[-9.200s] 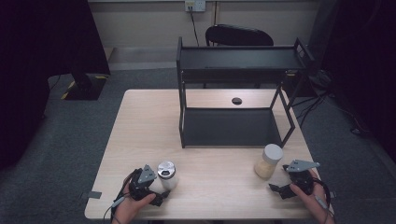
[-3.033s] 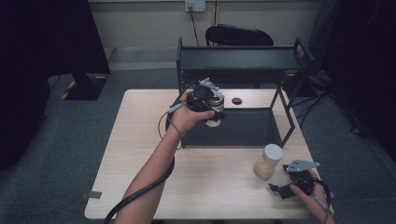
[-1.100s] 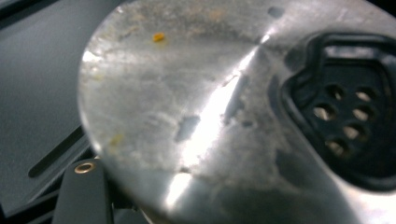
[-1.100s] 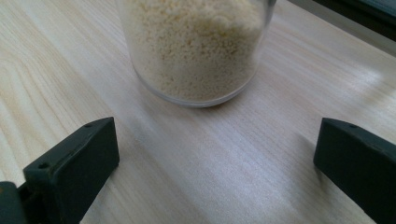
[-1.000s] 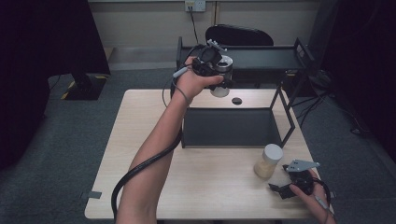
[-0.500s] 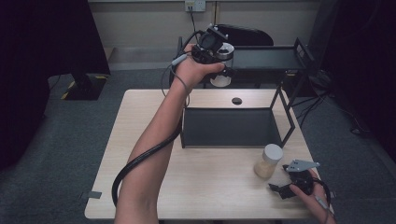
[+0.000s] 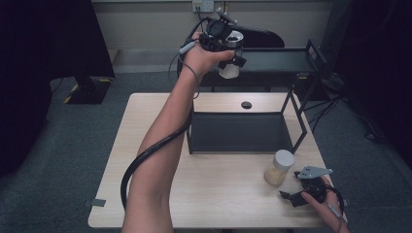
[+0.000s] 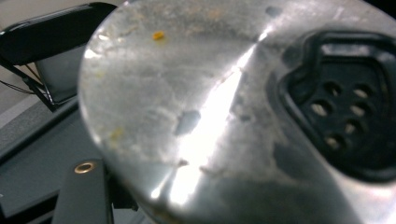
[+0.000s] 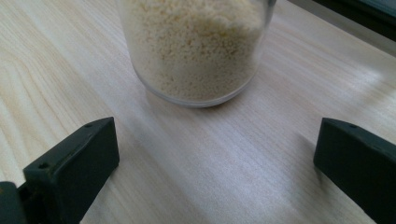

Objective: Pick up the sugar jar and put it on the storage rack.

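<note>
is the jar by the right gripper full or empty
Nearly full: the jar holds pale grains up its clear wall; it stands upright, capped, on the table.

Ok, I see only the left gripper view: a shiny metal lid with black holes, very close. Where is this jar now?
Observer: The left gripper holds the shaker jar in the air, up by the top shelf of the black rack.
Operator: And the right gripper, what does it do?
Observer: The right gripper sits low at the table, jaws open.
Operator: Is something in front of it?
Observer: Yes, a grain jar stands just ahead of the jaws, untouched.
</note>
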### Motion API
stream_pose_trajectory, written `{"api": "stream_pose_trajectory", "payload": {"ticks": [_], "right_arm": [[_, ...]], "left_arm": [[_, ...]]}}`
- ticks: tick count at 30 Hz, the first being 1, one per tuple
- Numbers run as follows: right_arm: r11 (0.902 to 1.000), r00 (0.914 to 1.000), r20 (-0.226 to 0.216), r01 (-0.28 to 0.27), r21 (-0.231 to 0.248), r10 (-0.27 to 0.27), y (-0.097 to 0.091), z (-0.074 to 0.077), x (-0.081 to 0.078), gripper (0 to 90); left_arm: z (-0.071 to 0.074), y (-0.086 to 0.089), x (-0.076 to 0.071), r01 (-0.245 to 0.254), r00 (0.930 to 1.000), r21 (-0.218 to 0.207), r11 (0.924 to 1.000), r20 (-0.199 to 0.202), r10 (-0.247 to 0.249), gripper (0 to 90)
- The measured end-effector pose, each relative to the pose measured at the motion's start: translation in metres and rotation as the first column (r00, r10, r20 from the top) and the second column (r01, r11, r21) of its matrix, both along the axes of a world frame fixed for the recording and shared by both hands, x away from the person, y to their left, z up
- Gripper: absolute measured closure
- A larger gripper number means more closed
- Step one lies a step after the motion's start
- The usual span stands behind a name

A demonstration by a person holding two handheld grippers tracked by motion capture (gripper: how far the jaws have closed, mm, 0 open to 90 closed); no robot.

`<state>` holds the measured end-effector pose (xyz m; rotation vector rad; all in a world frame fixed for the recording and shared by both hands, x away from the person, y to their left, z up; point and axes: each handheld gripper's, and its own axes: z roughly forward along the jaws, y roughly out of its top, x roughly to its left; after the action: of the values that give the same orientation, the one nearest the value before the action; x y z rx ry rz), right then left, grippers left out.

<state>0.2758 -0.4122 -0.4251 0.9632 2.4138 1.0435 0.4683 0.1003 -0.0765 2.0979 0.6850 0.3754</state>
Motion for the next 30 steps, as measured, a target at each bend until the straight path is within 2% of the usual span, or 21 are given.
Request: {"api": "stream_pose_trajectory", "payload": {"ticks": [7,11,17,24,30], "right_arm": [[1.0,1.0,-0.001,0.0,0.0,0.0,0.0,0.0,0.0,0.0],[1.0,1.0,-0.001,-0.001,0.0,0.001,0.0,0.0,0.0,0.0],[1.0,1.0,0.0,-0.003,0.0,0.003,0.0,0.0,0.0,0.0],[1.0,1.0,0.0,-0.003,0.0,0.003,0.0,0.0,0.0,0.0],[1.0,1.0,0.0,-0.004,0.0,0.004,0.0,0.0,0.0,0.0]], "left_arm": [[0.0,-0.004,0.008,-0.042,0.9991,0.016,0.999,0.007,0.042,30.2],[-0.002,-0.005,0.012,-0.069,0.9975,0.007,0.9976,0.014,0.069,30.2],[-0.004,-0.013,0.018,-0.084,0.9963,0.03,0.996,0.018,0.084,30.2],[-0.008,-0.016,0.022,-0.104,0.9944,0.016,0.9944,0.017,0.104,30.2],[-0.008,-0.019,0.023,-0.112,0.9936,0.021,0.9935,0.02,0.111,30.1]]}}
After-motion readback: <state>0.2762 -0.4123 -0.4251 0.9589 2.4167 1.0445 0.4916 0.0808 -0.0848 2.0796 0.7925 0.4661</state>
